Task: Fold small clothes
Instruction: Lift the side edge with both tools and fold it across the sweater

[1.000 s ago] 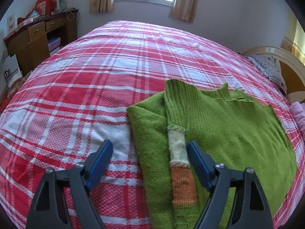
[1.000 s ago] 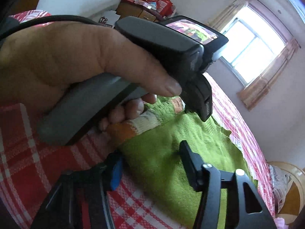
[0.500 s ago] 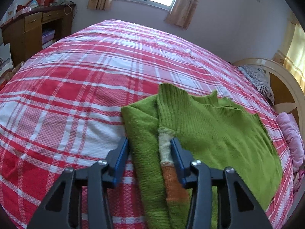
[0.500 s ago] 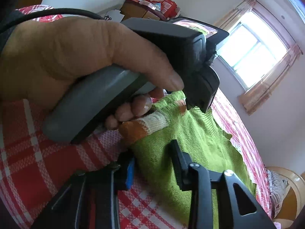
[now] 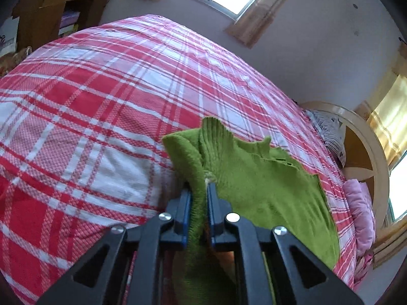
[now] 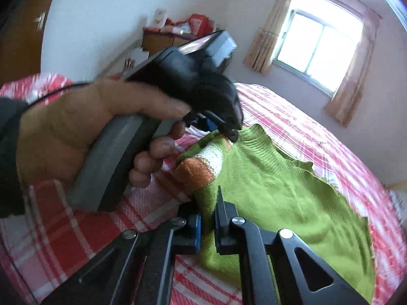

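Both grippers, left (image 5: 198, 193) and right (image 6: 208, 218), have clamped the sweater (image 5: 259, 190) edge; uneven lifting could undo the sleeve (image 6: 203, 162) fold.

Both wide-open claws have closed — the left gripper (image 5: 198, 193) now pinches the folded edge of the green sweater (image 5: 267, 190) between its blue pads, where the sleeve lay loose between them, and the right gripper (image 6: 207, 218) has clamped the sweater's near edge — lifting it.
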Demonstrator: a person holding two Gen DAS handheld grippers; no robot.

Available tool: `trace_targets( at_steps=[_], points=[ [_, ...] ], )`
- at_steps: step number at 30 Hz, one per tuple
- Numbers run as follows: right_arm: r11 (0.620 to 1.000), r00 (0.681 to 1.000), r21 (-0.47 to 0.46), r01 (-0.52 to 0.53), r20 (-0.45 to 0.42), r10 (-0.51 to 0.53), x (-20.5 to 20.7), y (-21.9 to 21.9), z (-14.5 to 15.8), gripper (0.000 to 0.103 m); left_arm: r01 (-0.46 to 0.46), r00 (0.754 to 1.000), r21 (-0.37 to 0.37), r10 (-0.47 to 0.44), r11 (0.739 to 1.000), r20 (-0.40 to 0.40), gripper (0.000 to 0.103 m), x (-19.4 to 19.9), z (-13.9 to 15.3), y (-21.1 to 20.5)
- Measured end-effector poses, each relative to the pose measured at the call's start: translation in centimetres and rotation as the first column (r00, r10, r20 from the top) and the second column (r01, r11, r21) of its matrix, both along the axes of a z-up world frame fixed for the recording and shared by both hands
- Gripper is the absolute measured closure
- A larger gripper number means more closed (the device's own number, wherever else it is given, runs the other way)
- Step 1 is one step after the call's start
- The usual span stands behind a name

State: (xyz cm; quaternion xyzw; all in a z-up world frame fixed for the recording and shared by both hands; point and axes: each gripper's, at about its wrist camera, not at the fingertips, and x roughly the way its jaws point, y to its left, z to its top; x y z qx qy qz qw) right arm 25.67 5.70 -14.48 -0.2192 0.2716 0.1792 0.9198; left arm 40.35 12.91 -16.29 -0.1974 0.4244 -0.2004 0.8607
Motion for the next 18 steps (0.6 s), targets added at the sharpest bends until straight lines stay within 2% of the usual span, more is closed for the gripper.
trace_targets(
  at_steps=[6, 10, 14, 18],
  points=[
    [0.993, 1.0, 0.112, 0.02, -0.005, -0.02, -0.5, -3.2, 1.4, 0.097, -0.002, 1.0, -0.033, 0.003, 0.999, 0.028, 0.092, -0.5, 2.5, -1.1],
    [0.98, 0.999, 0.195, 0.038, -0.016, -0.035, -0.7, -5.3, 2.3, 0.097, 0.014, 0.998, -0.026, -0.012, 1.0, 0.062, 0.092, -0.6, 4.7, -3.0],
    [0.958, 0.998, 0.281, 0.061, -0.042, -0.052, -0.9, -8.0, 3.2, 0.097, 0.028, 0.995, -0.027, -0.025, 0.999, 0.092, 0.092, -0.8, 6.6, -5.3],
    [0.914, 0.995, 0.394, 0.091, -0.074, -0.067, -1.2, -11.6, 4.2, 0.097, 0.059, 0.992, -0.025, -0.056, 0.998, 0.111, 0.092, -1.0, 7.8, -7.6]
  ],
)
